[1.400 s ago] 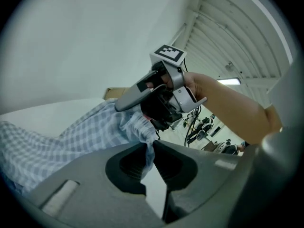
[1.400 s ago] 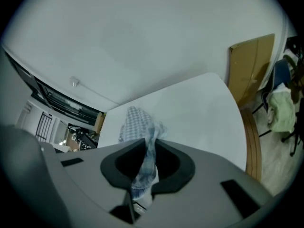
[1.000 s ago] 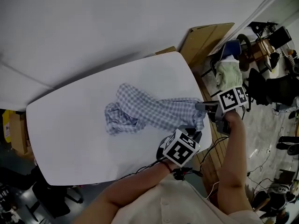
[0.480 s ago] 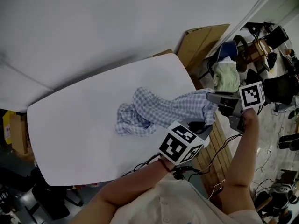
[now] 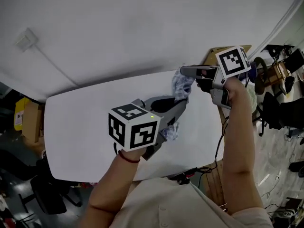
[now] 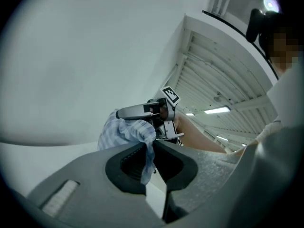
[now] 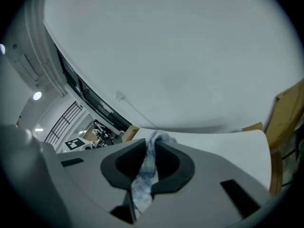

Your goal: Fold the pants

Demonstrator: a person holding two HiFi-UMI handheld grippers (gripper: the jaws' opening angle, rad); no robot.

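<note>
Pants (image 5: pixel 181 86) are held over the counter (image 5: pixel 76 127), clenched in the fingers of left gripper (image 5: pixel 182 105) and right gripper (image 5: pixel 183 71); shaking-out seems in hand, and flat spreading is needed next.

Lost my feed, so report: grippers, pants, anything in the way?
Jaws of left gripper and right gripper both shut on the pants. Fabric bunched, strung between them above the table. Nothing in the way seen.

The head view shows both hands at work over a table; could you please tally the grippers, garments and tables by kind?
grippers: 2 (left gripper, right gripper)
checked pants: 1
white table: 1
total: 4
</note>
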